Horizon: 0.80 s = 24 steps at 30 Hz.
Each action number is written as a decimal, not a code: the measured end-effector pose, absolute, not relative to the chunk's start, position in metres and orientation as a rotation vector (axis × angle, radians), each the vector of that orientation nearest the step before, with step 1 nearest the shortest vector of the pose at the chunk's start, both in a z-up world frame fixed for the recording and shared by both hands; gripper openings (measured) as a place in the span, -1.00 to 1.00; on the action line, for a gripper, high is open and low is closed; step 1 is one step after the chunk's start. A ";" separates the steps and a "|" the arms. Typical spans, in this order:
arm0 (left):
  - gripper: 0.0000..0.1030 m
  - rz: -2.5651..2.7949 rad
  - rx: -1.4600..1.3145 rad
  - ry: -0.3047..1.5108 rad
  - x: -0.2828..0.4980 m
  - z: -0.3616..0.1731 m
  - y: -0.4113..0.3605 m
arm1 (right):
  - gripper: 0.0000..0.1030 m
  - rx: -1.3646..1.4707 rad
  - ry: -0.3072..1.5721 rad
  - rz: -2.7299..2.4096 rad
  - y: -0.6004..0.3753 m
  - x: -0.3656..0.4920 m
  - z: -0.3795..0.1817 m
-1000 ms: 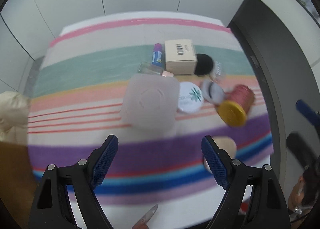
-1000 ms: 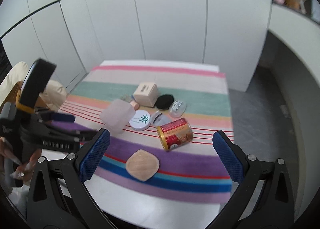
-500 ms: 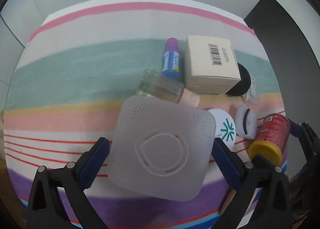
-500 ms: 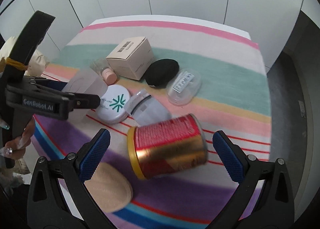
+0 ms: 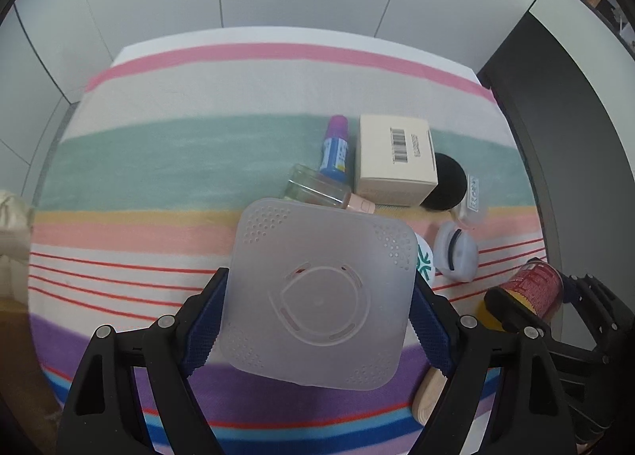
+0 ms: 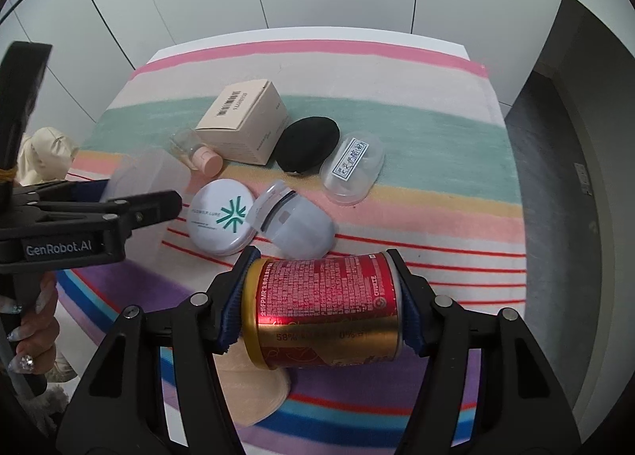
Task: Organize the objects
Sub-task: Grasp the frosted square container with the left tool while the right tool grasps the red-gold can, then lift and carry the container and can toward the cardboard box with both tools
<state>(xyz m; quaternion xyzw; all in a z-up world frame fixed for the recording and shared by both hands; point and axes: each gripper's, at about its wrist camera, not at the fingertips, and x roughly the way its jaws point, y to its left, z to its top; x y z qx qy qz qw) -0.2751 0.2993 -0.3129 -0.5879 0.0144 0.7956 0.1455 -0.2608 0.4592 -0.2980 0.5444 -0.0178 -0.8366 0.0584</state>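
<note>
Your left gripper (image 5: 317, 320) is squeezing the frosted box (image 5: 321, 296). Its blue pads (image 5: 204, 320) press on the two sides of the box. The box is see-through white, with little holes in the corners and a ring shape in the middle. It sits over the purple and red stripes of the striped cloth (image 5: 158, 161).

Your right gripper (image 6: 321, 300) is squeezing the red and gold can (image 6: 323, 308). The can lies on its side between the pads, one pad on each end. Under it, on the cloth, lies a tan pad (image 6: 254, 391).

Just past the can you can see a grey-blue case (image 6: 295, 222). It touches the round white compact (image 6: 222, 216) with the green star on it. Behind them is a black puff (image 6: 307, 143), and beside that a clear oval case (image 6: 353, 165) with a label. The beige carton (image 6: 248, 121) with a bar code stands at the back, next to the puff. A small glass bottle (image 6: 194, 151) with a pink cap lies on its side by the carton.

From the left camera you also see a blue tube (image 5: 335, 149) with a purple cap. It lies next to the carton, on the green stripe.
</note>
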 end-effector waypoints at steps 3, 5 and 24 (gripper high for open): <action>0.65 2.320 -1.691 0.050 -0.270 -0.294 0.293 | 0.27 1.659 -0.048 -2.561 0.456 -0.259 -0.283; 0.64 2.343 -1.687 0.050 -0.277 -0.283 0.291 | 0.27 1.661 0.010 -2.601 0.453 -0.259 -0.269; 0.64 2.563 -1.505 0.056 -0.246 -0.088 0.243 | 0.27 1.505 0.012 -2.785 0.417 -0.237 -0.052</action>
